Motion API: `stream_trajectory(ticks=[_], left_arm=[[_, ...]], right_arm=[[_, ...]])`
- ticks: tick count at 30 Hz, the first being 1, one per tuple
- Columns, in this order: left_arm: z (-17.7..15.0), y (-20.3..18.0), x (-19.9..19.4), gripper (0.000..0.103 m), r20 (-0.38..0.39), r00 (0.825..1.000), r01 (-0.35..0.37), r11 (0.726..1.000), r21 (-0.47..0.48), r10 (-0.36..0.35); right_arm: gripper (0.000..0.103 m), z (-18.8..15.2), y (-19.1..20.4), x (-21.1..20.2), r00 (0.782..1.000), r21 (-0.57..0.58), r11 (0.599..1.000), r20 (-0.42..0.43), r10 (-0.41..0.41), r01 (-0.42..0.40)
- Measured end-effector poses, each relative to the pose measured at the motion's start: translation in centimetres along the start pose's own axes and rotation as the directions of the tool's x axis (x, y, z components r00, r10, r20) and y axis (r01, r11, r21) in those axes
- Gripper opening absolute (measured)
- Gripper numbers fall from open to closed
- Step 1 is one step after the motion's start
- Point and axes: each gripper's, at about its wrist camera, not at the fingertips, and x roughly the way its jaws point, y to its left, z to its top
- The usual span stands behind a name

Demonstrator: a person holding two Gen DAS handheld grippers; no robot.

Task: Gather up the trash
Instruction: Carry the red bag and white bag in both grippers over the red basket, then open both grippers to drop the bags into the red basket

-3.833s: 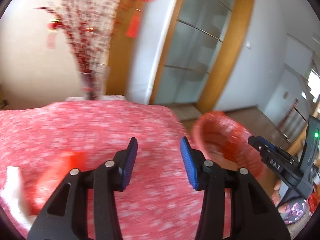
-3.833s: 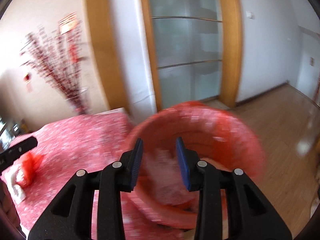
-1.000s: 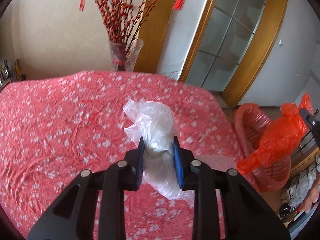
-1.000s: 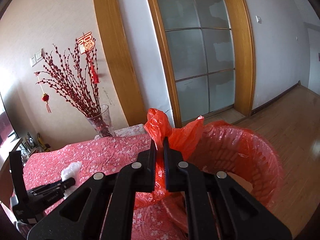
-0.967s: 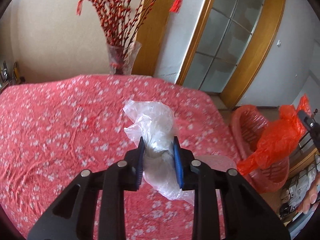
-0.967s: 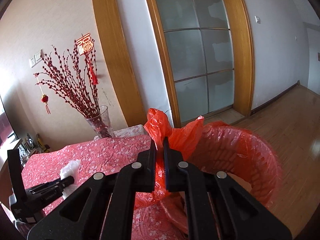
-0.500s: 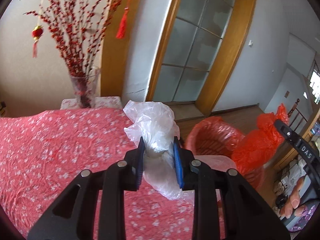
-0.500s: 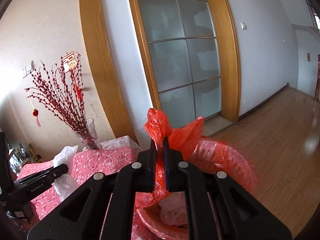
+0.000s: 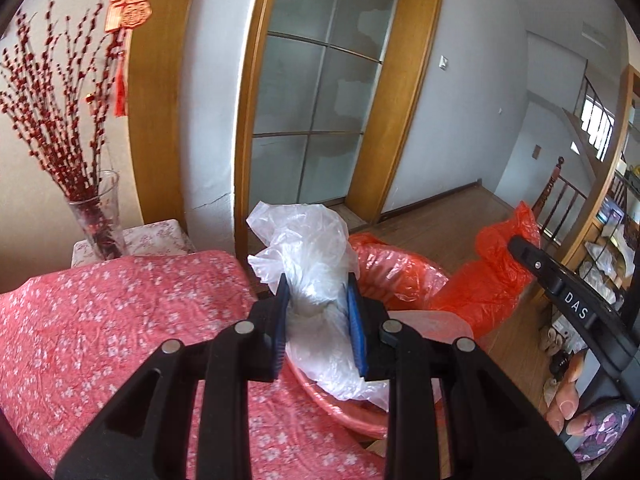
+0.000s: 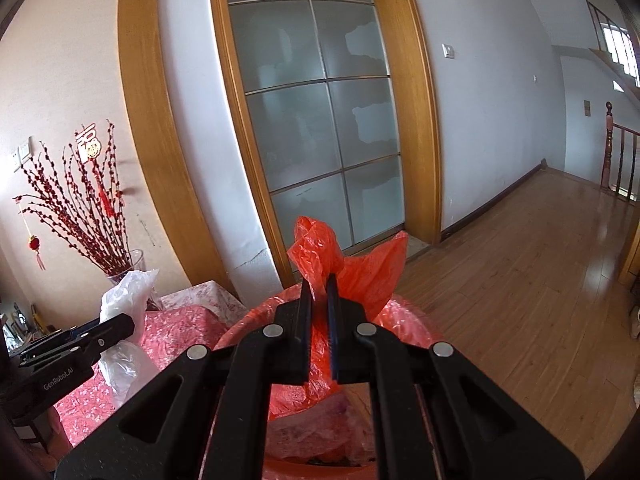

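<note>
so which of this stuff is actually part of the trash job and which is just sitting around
Part of the job:
- white bag, clamped in the left hand-held gripper
- red bag, pinched in the right hand-held gripper
- red basket beside the table

Just lying about:
- vase of red branches
- floral tablecloth
- red wall ornament
- glass door

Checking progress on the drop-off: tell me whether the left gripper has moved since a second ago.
Yes. The left gripper, shut on the white plastic bag, has swung from mid-tablecloth toward the red bin.
</note>
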Motion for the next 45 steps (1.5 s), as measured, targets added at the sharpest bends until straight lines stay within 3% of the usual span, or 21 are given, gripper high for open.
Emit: stream_trajectory(ticks=[18,22,25,27,32,34,35,36,39,42,45], left_arm=[[0.5,-4.0,4.4,0.027,-0.065,0.994,0.093,0.995,0.038,-0.090],[0.4,-3.8,5.6,0.032,-0.088,0.991,0.105,0.994,0.021,-0.103],[0.1,-3.2,6.3,0.037,-0.103,0.989,0.110,0.994,0.005,-0.108],[-0.2,-2.8,6.5,0.040,-0.109,0.989,0.104,0.995,-0.001,-0.103],[-0.9,-1.8,6.6,0.043,-0.122,0.987,0.106,0.994,-0.028,-0.108],[-1.2,-1.4,5.8,0.045,-0.106,0.990,0.089,0.996,-0.018,-0.090],[-1.4,-1.2,5.2,0.049,-0.092,0.993,0.073,0.997,-0.006,-0.073],[-1.5,-1.1,4.5,0.052,-0.075,0.996,0.054,0.999,0.006,-0.054],[-2.6,-0.1,1.2,0.063,0.014,1.000,-0.010,0.999,0.042,0.010],[-3.7,0.9,-2.0,0.077,0.089,0.993,-0.082,0.994,0.065,0.076],[-5.1,2.1,-5.7,0.088,0.172,0.969,-0.192,0.979,0.063,0.179]], right_arm=[[0.007,0.2,-3.2,1.4,0.998,0.020,0.998,-0.011,-0.058,0.058],[0.008,0.2,-3.2,2.1,0.998,0.012,0.999,-0.030,-0.052,0.052],[0.017,0.1,-3.3,2.2,0.998,0.018,0.999,-0.043,-0.037,0.038],[0.030,-0.1,-3.5,2.1,0.998,0.020,0.999,-0.044,-0.036,0.037],[0.036,-0.5,-3.7,1.9,0.998,0.031,0.999,-0.053,-0.028,0.030],[0.054,-0.7,-3.5,1.4,0.998,0.029,0.999,-0.050,-0.030,0.031],[0.069,-0.8,-3.3,0.8,0.998,0.017,0.999,-0.039,-0.040,0.040],[0.078,-0.9,-2.9,0.3,0.998,0.000,0.999,-0.026,-0.049,0.049],[0.095,-1.6,-1.1,-1.7,0.996,-0.073,0.994,0.015,-0.083,0.084],[0.101,-2.8,0.7,-4.1,0.989,-0.106,0.984,0.059,-0.135,0.140],[0.101,-4.0,2.4,-5.9,0.988,-0.133,0.980,0.063,-0.140,0.147]])
